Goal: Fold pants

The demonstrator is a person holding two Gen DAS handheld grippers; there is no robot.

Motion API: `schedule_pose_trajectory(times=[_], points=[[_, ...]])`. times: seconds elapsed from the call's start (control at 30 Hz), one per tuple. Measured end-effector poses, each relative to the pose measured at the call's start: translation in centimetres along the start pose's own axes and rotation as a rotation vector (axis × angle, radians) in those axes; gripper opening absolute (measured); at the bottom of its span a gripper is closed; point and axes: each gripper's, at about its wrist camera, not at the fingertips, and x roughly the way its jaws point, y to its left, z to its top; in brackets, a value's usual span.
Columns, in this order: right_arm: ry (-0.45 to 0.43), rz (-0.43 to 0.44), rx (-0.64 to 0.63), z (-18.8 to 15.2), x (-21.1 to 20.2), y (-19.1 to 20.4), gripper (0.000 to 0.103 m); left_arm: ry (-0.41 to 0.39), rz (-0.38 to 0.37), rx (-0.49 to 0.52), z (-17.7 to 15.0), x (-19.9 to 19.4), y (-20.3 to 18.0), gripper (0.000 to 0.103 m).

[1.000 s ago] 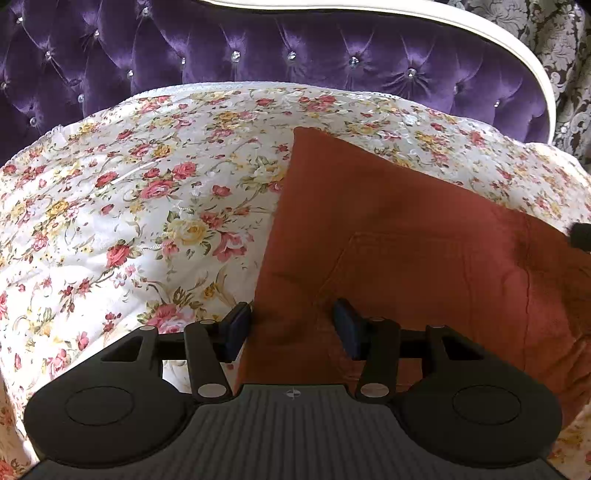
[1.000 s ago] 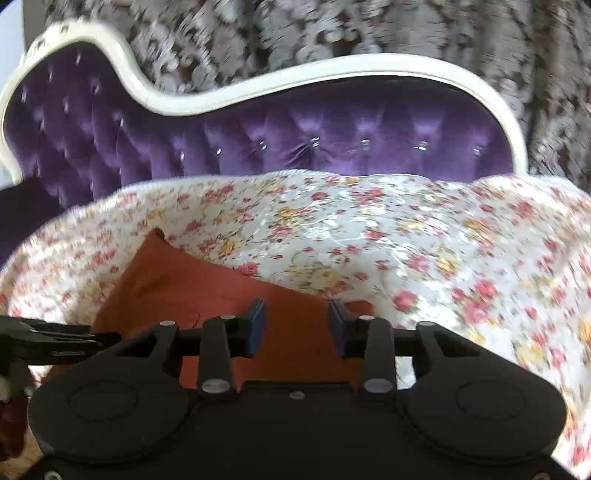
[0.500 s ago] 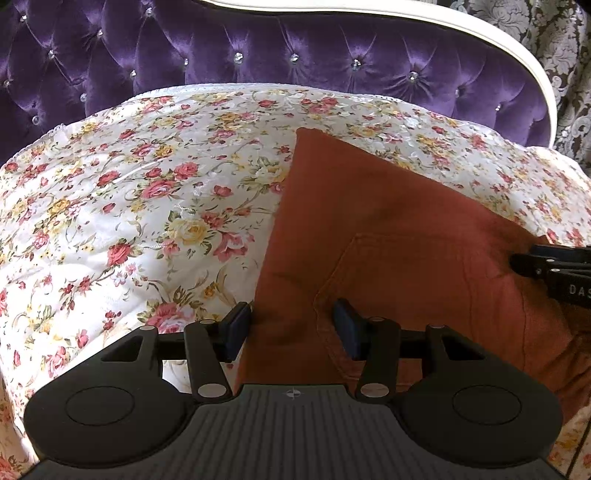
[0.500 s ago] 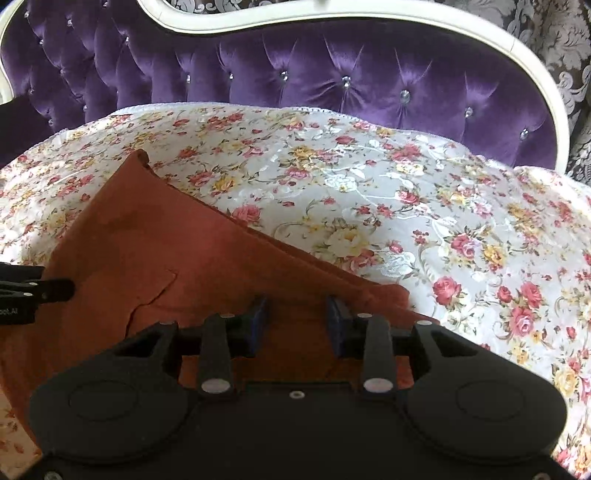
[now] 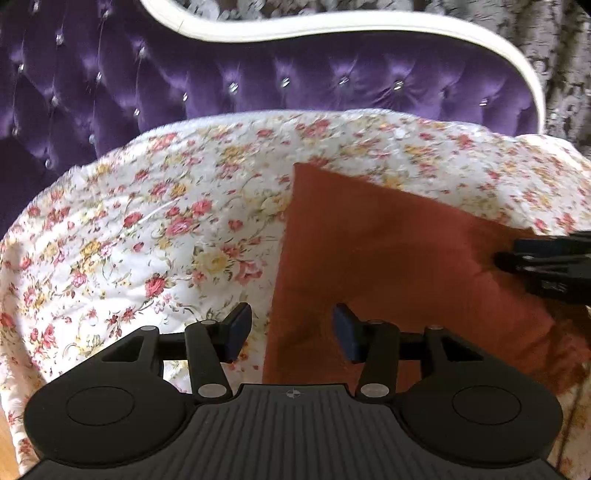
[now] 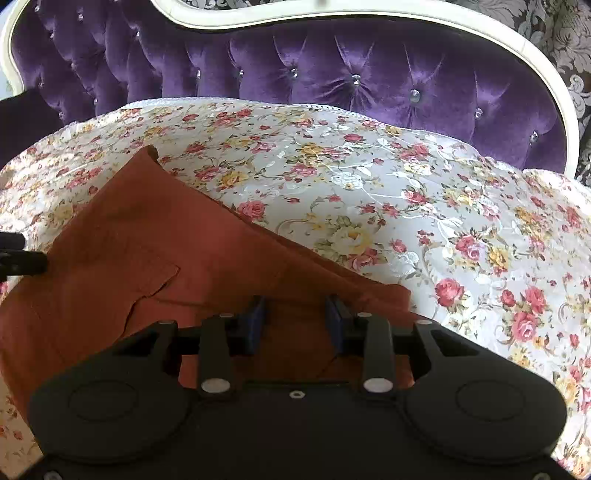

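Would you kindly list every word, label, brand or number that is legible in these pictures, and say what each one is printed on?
None can be read for certain.
Pale lettering on the side of the right gripper, seen in the left wrist view: too blurred to read.
Small round emblem on the left gripper body: a symbol, no letters.
Rust pants, floral bedspread, purple headboard: no text visible.

Home bedroom: floral bedspread (image 6: 406,206), tufted purple headboard (image 6: 332,70), damask wallpaper (image 6: 565,33).

Each black claw (image 5: 291,332) (image 6: 295,321) has blue pads, silver pivot screws and round housings.
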Motion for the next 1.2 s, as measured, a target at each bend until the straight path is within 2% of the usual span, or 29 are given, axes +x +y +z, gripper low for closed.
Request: schedule_pose_trajectory(times=[0.27,0.4,0.53,0.73,0.83,0.9,1.03,1.1,1.2], points=[[-0.005,0.019,0.004,-0.1,-0.1,-0.4,0.044,0.046,-0.011,0.055,-3.1,0.8,-0.7,0.049],[-0.009,0.023,0.007,-0.2,-0.1,-0.5,0.044,0.048,-0.027,0.001,-3.6,1.2,-0.3,0.049],[-0.01,0.022,0.007,-0.1,-0.2,-0.5,0.044,0.055,-0.027,-0.002,-3.7,1.4,-0.4,0.049],[-0.058,0.009,0.024,-0.8,-0.7,-0.4,0.045,0.034,-0.05,-0.058,-4.2,1.4,0.2,0.053],[-0.086,-0.026,0.047,-1.6,-2.0,-0.3,0.051,0.025,-0.047,-0.06,-4.3,1.3,0.2,0.053],[-0.098,-0.044,0.069,-2.5,-3.0,-0.2,0.052,0.026,-0.05,-0.062,-4.4,1.2,0.2,0.053],[-0.119,-0.098,0.096,-5.2,-5.2,0.1,0.06,0.012,-0.051,-0.06,-4.6,1.1,0.2,0.053],[-0.113,-0.078,0.134,-6.5,-6.1,-0.3,0.062,0.006,-0.052,-0.061,-4.7,1.0,0.2,0.053],[-0.115,0.004,0.256,-8.0,-7.2,-1.7,0.063,-0.002,-0.053,-0.06,-4.9,0.9,0.1,0.053]])
